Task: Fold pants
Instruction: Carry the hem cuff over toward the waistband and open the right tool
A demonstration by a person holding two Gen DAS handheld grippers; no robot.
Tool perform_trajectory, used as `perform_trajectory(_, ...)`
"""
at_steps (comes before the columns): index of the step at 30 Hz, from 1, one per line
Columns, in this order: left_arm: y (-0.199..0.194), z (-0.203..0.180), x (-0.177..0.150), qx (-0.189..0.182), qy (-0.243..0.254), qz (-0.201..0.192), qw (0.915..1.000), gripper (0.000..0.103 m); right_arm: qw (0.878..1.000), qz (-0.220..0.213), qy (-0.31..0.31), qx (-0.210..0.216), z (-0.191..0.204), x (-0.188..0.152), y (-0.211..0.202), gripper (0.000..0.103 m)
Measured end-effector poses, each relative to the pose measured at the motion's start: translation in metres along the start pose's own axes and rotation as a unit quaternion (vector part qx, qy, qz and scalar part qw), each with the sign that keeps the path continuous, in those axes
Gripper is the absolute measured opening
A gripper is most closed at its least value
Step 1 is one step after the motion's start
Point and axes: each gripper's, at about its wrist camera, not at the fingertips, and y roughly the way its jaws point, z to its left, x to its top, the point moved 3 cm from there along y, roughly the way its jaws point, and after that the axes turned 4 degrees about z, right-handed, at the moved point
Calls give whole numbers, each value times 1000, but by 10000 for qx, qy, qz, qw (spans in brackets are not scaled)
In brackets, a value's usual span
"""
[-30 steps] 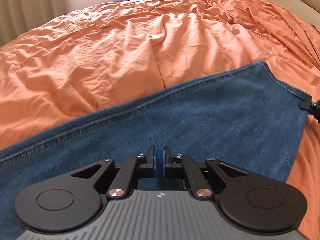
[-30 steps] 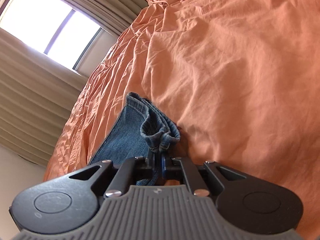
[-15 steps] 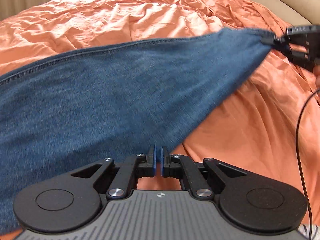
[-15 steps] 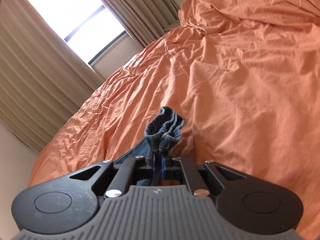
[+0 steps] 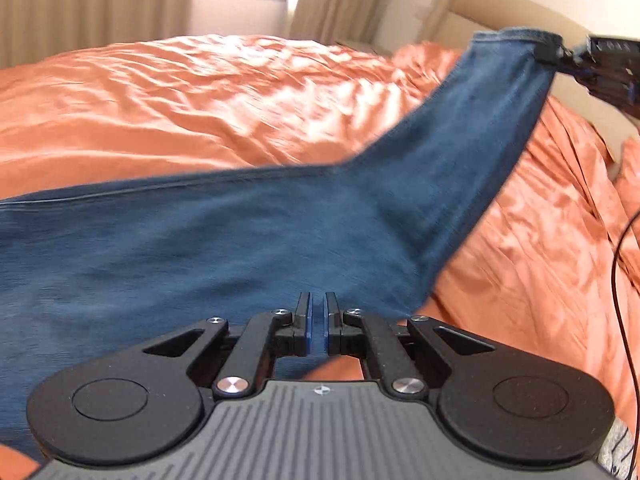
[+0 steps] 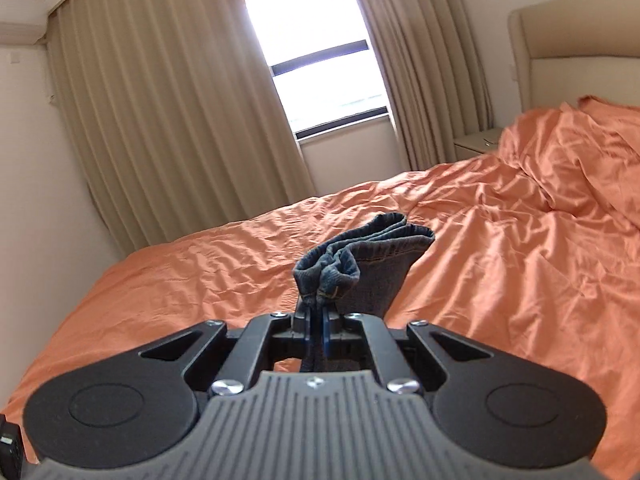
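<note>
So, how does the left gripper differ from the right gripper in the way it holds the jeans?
The left gripper pinches flat denim along the side of the jeans; the right gripper clamps the bunched hem end, which sticks out past its jaws. In the left wrist view, the cloth at the left gripper is low, while the right gripper holds the hem high above the orange bedcover. Both are shut on the jeans.
</note>
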Motion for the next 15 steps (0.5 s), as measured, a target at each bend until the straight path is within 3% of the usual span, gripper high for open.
perform_trajectory(8, -45, 91, -1, 318, -1004, -422, 9935, 4, 9970, 466, -75, 620, 119, -23, 57, 1)
perform_trajectory(12, -51, 124, -17, 344, -1307, -419, 9899, 4, 9897, 1087, -123, 926, 169, -78, 98, 1)
perform_trajectory(15, -48, 138, -31, 305, -1475, -331, 9880, 4, 9773, 1815, -366, 1026, 197, -140, 129, 1)
